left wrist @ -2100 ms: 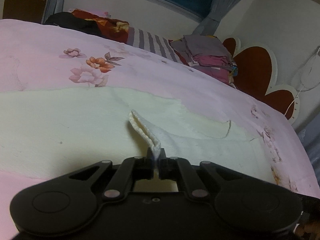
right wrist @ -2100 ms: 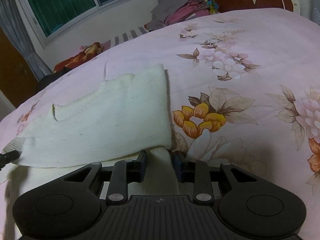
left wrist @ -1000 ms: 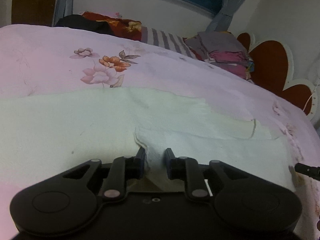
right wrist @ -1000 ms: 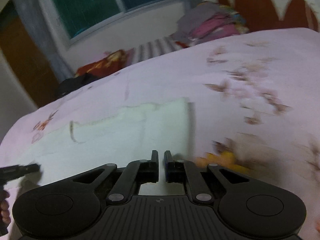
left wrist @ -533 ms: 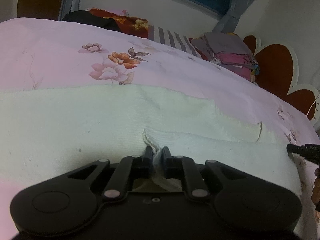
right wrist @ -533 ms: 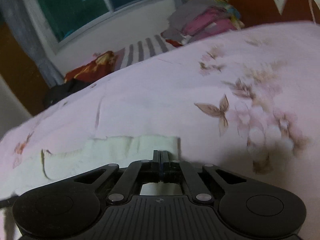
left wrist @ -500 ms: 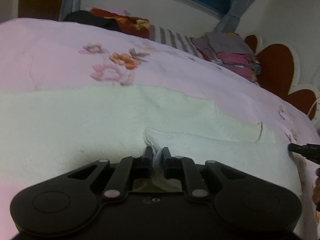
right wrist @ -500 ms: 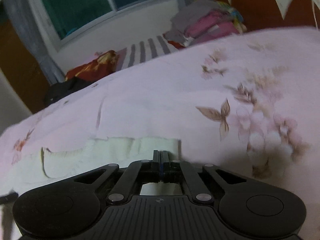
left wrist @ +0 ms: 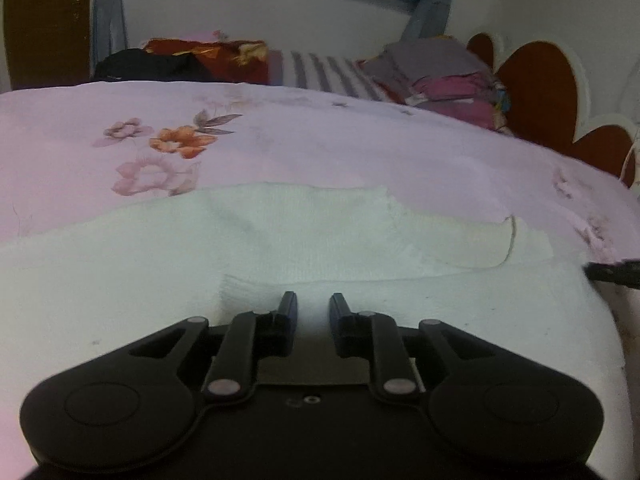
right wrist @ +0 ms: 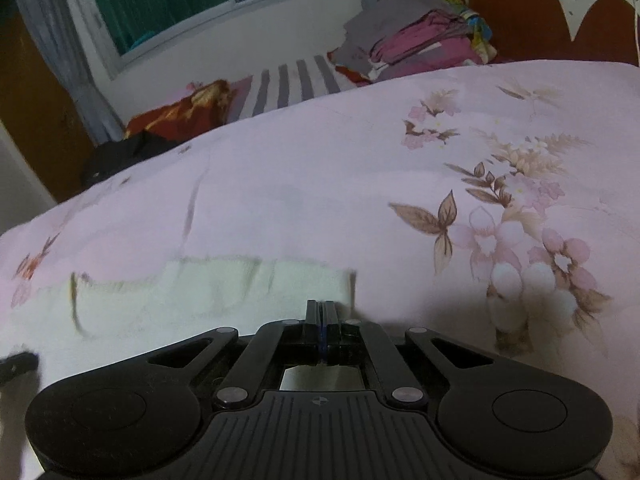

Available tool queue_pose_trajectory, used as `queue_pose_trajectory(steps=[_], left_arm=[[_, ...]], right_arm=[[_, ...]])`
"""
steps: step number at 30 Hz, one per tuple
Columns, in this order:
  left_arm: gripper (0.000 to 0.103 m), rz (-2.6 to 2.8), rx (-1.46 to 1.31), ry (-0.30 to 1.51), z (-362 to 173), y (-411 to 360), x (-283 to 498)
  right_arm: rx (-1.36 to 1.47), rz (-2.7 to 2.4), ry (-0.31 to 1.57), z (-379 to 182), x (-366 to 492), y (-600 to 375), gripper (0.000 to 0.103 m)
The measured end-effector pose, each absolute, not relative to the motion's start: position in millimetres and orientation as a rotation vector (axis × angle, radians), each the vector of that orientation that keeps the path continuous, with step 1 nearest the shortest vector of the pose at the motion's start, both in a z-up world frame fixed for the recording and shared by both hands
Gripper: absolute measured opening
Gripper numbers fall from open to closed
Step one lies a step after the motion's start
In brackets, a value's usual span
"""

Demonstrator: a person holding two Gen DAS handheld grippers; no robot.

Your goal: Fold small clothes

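A cream knitted garment (left wrist: 320, 248) lies flat on the pink floral bedsheet (left wrist: 320, 140), folded over itself, with a sleeve reaching right. My left gripper (left wrist: 313, 304) hovers over the folded layer's near edge. Its jaws are opening, with a clear gap and only flat cloth below; nothing is pinched. In the right wrist view the garment (right wrist: 208, 288) shows as a pale strip. My right gripper (right wrist: 322, 306) is shut with its tips at the garment's right corner; I cannot see any fabric caught between them. Each gripper's tip shows in the other view: right gripper (left wrist: 612, 272), left gripper (right wrist: 18, 362).
A pile of folded clothes (right wrist: 420, 36) sits at the head of the bed beside a striped pillow (right wrist: 296, 80). A red and white scalloped headboard (left wrist: 536, 92) stands at the right. Dark and red bundles (left wrist: 180, 60) lie under the window. Bare sheet (right wrist: 520, 220) spreads right of the garment.
The left jaws have let go of the pinched fold, which now lies flat. The right gripper closed fully, moved to the garment's far right corner and then stayed there.
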State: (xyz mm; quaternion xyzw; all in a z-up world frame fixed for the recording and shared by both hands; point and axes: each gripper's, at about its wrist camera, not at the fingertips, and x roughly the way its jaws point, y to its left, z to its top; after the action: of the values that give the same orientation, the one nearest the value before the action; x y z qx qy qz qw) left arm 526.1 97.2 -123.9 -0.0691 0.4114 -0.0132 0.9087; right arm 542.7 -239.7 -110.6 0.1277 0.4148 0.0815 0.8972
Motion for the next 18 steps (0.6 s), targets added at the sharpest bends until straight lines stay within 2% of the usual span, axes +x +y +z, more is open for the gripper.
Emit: queue_pose_trajectory(steps=[3, 4, 7, 11, 12, 14, 15, 16, 18], left_arm=[[0.014, -0.055, -0.119, 0.782, -108, 94, 505], [0.017, -0.076, -0.127, 0.778, -107, 94, 499], [0.019, -0.102, -0.115, 0.851, -127, 88, 498], [0.021, -0.077, -0.209, 0.827, -128, 97, 499], [0.027, -0.056, -0.216, 0.815, -125, 99, 496], [0.068, -0.002, -0.246, 0.782, -121, 108, 484], [0.074, 0.024, -0.255, 0.769, -120, 113, 477], [0.072, 0.055, -0.265, 0.756, -118, 121, 468], [0.068, 0.089, -0.299, 0.745, -115, 145, 451]], right_arm=[[0.246, 0.188, 0.870, -104, 512, -236, 0.000], [0.246, 0.185, 0.868, -101, 497, -234, 0.000], [0.224, 0.191, 0.885, -104, 466, -223, 0.000], [0.236, 0.145, 0.890, -105, 460, -215, 0.000], [0.239, 0.146, 0.858, -98, 456, -215, 0.000], [0.204, 0.139, 0.835, -91, 446, -210, 0.000], [0.206, 0.143, 0.885, -96, 447, -207, 0.000], [0.217, 0.165, 0.943, -104, 447, -206, 0.000], [0.187, 0.154, 0.915, -103, 434, -201, 0.000]])
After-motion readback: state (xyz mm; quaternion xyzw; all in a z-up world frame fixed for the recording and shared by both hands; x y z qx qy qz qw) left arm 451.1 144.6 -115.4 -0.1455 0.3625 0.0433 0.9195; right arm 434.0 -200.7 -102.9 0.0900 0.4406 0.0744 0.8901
